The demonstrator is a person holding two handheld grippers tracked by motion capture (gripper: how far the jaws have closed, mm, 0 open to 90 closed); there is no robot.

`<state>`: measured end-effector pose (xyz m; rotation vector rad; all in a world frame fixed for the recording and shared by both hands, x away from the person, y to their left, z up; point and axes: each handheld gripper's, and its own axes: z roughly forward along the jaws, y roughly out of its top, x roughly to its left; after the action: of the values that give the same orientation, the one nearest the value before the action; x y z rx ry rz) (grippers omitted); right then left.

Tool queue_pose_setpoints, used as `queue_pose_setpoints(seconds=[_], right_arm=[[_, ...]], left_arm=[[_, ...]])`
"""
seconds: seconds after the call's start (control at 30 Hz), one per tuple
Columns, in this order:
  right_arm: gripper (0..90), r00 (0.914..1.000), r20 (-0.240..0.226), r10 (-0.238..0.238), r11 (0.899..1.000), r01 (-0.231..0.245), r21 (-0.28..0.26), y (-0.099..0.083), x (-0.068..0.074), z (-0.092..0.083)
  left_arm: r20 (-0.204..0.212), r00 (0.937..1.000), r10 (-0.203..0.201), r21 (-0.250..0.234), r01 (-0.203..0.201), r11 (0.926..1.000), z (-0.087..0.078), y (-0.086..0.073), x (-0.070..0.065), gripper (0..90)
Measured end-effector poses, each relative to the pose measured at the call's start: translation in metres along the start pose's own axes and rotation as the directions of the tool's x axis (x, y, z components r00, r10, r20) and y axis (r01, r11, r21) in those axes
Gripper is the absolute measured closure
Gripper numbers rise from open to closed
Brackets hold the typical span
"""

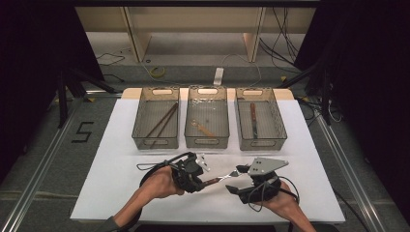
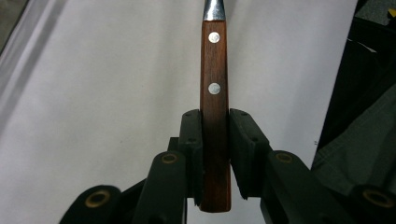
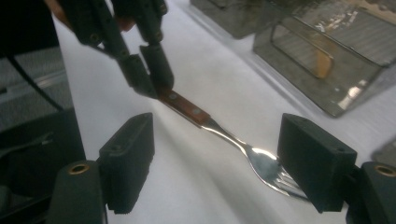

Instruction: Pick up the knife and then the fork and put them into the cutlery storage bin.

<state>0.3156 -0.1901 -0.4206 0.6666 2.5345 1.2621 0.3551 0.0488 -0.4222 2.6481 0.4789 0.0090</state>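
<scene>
So: white sheet over the table (image 1: 111, 174), three clear bins (image 1: 207, 123) along its far edge, dark room with cables on the floor. Left gripper (image 1: 200, 181) is clamped on the wooden handle of a fork (image 3: 224, 133), held just above the sheet, long axis level, tines pointing at the right gripper (image 1: 235, 180), whose jaws stand wide around them. Left gripper view shows two handle rivets; right gripper view shows the tines.

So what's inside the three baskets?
Left basket: chopsticks. Middle basket: a wooden-handled utensil, too blurry to name. Right basket: a knife. Nothing looks covered.
</scene>
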Motion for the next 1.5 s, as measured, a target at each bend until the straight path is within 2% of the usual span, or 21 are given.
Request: queue_pose_setpoints(seconds=[0.1,0.2,0.4,0.53,0.67,0.9,0.93,1.0,1.03,1.13,1.3,1.43,1.47,1.5], right_arm=[[28.1,0.9981,-0.008,-0.062,0.998,0.062,0.027,0.003,0.008,0.007],[28.3,0.9913,-0.013,-0.131,0.990,0.132,0.055,0.006,0.015,0.016],[30.8,0.9657,-0.011,-0.259,0.957,0.258,0.133,0.007,0.025,0.030],[33.9,0.9510,-0.020,-0.308,0.938,0.308,0.157,0.007,0.028,0.036],[39.2,0.9420,-0.039,-0.333,0.927,0.335,0.170,0.007,0.029,0.040],[49.3,0.9184,-0.053,-0.392,0.897,0.394,0.198,0.005,0.034,0.046],[50.9,0.9130,-0.058,-0.404,0.892,0.407,0.197,0.005,0.034,0.047],[53.0,0.9099,-0.059,-0.411,0.887,0.414,0.204,0.005,0.035,0.048],[54.4,0.9034,-0.065,-0.424,0.880,0.428,0.206,0.005,0.034,0.048],[57.7,0.9009,-0.067,-0.429,0.875,0.433,0.217,0.004,0.036,0.049],[62.7,0.8905,-0.068,-0.450,0.863,0.453,0.223,0.004,0.038,0.051],[69.0,0.8772,-0.069,-0.475,0.850,0.478,0.223,0.004,0.039,0.051],[69.6,0.8691,-0.067,-0.490,0.842,0.492,0.220,0.004,0.039,0.051],[70.3,0.8669,-0.082,-0.492,0.838,0.497,0.224,0.004,0.039,0.051]], left_arm=[[0.016,0.9998,0.010,0.008,-0.010,0.9999,0.000,0.001,-0.003,75.1],[0.029,0.9995,0.015,0.015,-0.015,0.9998,0.001,0.002,-0.006,75.1],[0.060,0.9980,0.018,0.021,-0.019,0.9996,0.000,0.004,-0.010,75.1],[0.075,0.9969,0.024,0.023,-0.026,0.9994,-0.002,0.005,-0.012,75.1],[0.080,0.9964,0.026,0.020,-0.028,0.9994,-0.002,0.006,-0.013,75.1],[0.092,0.9951,0.035,0.029,-0.038,0.9989,-0.001,0.007,-0.015,75.1],[0.095,0.9947,0.039,0.031,-0.042,0.9986,-0.001,0.007,-0.016,75.1],[0.100,0.9940,0.042,0.033,-0.046,0.9984,-0.001,0.007,-0.016,75.1],[0.102,0.9938,0.043,0.032,-0.046,0.9984,-0.001,0.007,-0.016,75.1],[0.110,0.9927,0.048,0.036,-0.052,0.9980,-0.001,0.007,-0.016,75.1],[0.124,0.9915,0.040,0.027,-0.044,0.9987,-0.001,0.007,-0.016,75.1],[0.132,0.9905,0.039,0.028,-0.043,0.9987,-0.001,0.007,-0.016,75.0],[0.136,0.9897,0.043,0.030,-0.047,0.9984,-0.001,0.007,-0.015,75.0],[0.138,0.9894,0.045,0.030,-0.050,0.9983,-0.001,0.007,-0.016,75.0]])
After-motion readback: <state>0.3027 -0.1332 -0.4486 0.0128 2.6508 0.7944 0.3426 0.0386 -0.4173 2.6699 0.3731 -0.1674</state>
